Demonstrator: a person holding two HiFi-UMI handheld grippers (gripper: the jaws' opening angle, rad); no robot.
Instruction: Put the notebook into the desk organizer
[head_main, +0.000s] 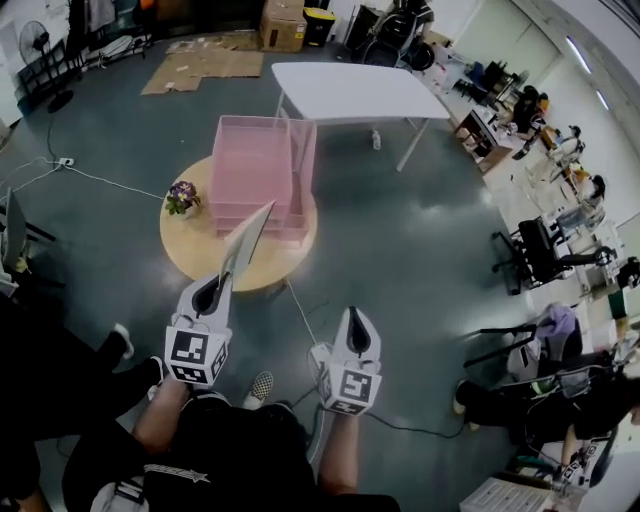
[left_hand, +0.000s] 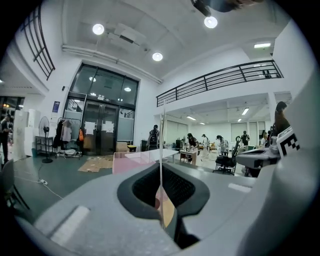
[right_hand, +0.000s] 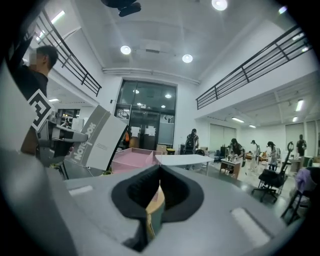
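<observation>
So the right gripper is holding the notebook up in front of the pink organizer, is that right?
Not quite: it is the left gripper that holds the notebook up in front of the pink organizer; the right gripper is shut on nothing. The head view shows it.

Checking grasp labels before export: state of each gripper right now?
Left gripper: closed on the notebook, gripped by its lower edge.
Right gripper: closed, nothing between its jaws.
</observation>
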